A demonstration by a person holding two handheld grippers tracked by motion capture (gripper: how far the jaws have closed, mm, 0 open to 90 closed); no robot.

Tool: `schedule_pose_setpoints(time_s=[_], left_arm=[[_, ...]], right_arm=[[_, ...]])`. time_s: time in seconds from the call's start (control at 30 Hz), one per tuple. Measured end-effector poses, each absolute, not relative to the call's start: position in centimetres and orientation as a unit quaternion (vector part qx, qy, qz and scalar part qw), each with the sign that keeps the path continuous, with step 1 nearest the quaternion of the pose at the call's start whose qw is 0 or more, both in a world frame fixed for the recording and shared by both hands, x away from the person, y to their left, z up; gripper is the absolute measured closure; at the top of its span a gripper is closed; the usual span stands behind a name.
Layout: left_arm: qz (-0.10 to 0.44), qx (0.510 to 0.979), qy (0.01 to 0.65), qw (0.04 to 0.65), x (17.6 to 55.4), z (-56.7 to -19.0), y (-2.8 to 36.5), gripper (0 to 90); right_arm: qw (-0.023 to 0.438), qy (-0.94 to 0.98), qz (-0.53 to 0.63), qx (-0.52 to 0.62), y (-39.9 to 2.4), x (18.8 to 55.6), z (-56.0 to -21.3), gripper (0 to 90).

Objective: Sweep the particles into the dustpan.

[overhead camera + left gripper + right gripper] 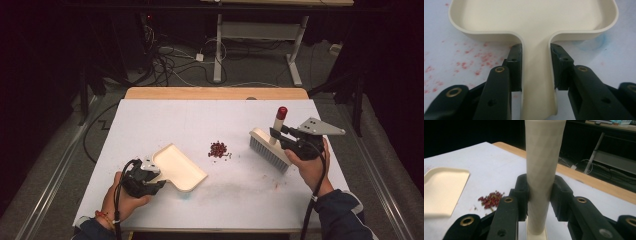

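left gripper (159, 181) pinches the cream plastic dustpan (179, 166) handle; right gripper (280, 136) clamps the cream red-capped brush (270, 148). small pile of red beans (218, 149) lies between them, unswept; sweeping likely comes next, brush pushing beans panward

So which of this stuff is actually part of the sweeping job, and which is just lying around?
In use:
dustpan, in left gripper
brush, in right gripper
pile of red beans

Lying about:
cables on the floor
desk frame behind
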State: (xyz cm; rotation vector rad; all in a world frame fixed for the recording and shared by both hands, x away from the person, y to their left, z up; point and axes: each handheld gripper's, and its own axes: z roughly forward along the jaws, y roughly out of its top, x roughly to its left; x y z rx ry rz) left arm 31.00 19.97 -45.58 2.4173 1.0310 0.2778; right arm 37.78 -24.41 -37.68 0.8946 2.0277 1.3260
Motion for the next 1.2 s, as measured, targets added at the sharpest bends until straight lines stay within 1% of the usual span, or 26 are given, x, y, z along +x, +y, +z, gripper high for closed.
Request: schedule_pose_setpoints(time_s=[0.33, 0.4, 0.5, 0.6, 0.67, 0.73, 0.9, 1.03, 1.13, 1.2], left_arm=[[0.093, 0.892, 0.367, 0.246, 31.2, -45.9, 18.8, 63.4], [0.092, 0.895, 0.363, 0.243, 31.3, -45.9, 18.6, 63.5], [0.085, 0.9, 0.356, 0.237, 31.8, -46.0, 18.5, 63.4], [0.081, 0.901, 0.355, 0.237, 32.2, -46.2, 18.5, 63.4], [0.081, 0.9, 0.355, 0.238, 32.3, -46.4, 18.4, 63.4], [0.082, 0.9, 0.356, 0.239, 32.4, -46.4, 18.3, 63.3], [0.084, 0.901, 0.354, 0.236, 32.7, -46.2, 17.9, 63.3], [0.084, 0.902, 0.353, 0.233, 33.2, -46.1, 17.3, 63.3], [0.083, 0.904, 0.349, 0.232, 33.6, -46.0, 16.9, 63.3], [0.083, 0.903, 0.351, 0.233, 33.9, -46.0, 16.7, 63.3]], right_arm=[[0.28, 0.747, 0.497, 0.342, -20.2, 42.9, -37.2, 70.2], [0.287, 0.751, 0.489, 0.339, -19.1, 43.7, -37.3, 70.2], [0.279, 0.752, 0.491, 0.34, -17.8, 44.7, -37.7, 70.2], [0.283, 0.76, 0.48, 0.335, -16.3, 45.2, -38.4, 70.2], [0.274, 0.76, 0.487, 0.331, -15.6, 45.2, -38.8, 70.2], [0.279, 0.762, 0.485, 0.327, -14.9, 44.9, -39.0, 70.2], [0.271, 0.769, 0.49, 0.307, -13.6, 43.5, -39.4, 69.9], [0.258, 0.772, 0.5, 0.294, -12.8, 42.4, -39.5, 70.0], [0.24, 0.767, 0.516, 0.295, -12.4, 41.6, -39.7, 69.9], [0.243, 0.766, 0.517, 0.293, -12.0, 41.2, -39.9, 69.6]])
